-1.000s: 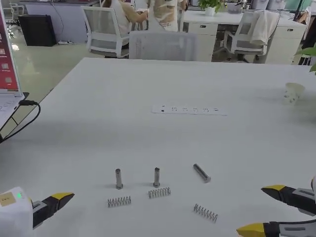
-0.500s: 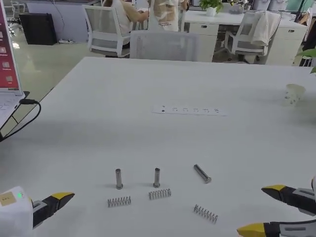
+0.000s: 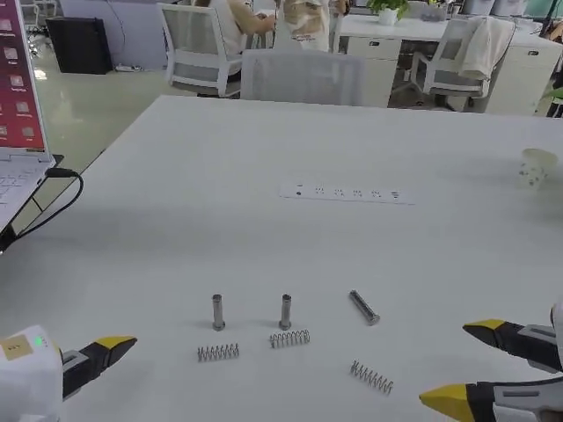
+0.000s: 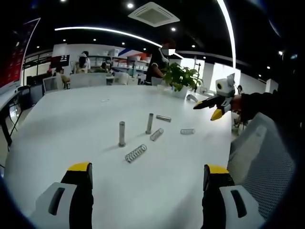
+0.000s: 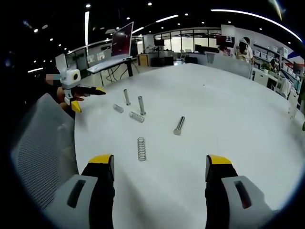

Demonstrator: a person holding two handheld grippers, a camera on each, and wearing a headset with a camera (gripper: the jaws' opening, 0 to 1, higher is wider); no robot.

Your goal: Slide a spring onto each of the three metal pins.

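Note:
Two metal pins stand upright on the white table, the left pin (image 3: 217,312) and the middle pin (image 3: 285,311). A third pin (image 3: 362,307) lies on its side to their right. Three springs lie flat in front of them: the left spring (image 3: 217,352), the middle spring (image 3: 289,338) and the right spring (image 3: 371,376). My left gripper (image 4: 145,174) is open at the table's near left, empty. My right gripper (image 5: 159,166) is open at the near right, with the right spring (image 5: 141,148) lying ahead of it.
A white power strip (image 3: 347,192) lies mid-table. A paper cup (image 3: 537,166) stands at the far right. A laptop (image 3: 19,132) with a black cable (image 3: 53,207) sits off the left edge. Chairs (image 3: 300,77) and people are beyond the far edge.
The head camera has shifted a little, so the whole scene sits slightly differently. Pins, springs and both grippers have not visibly moved.

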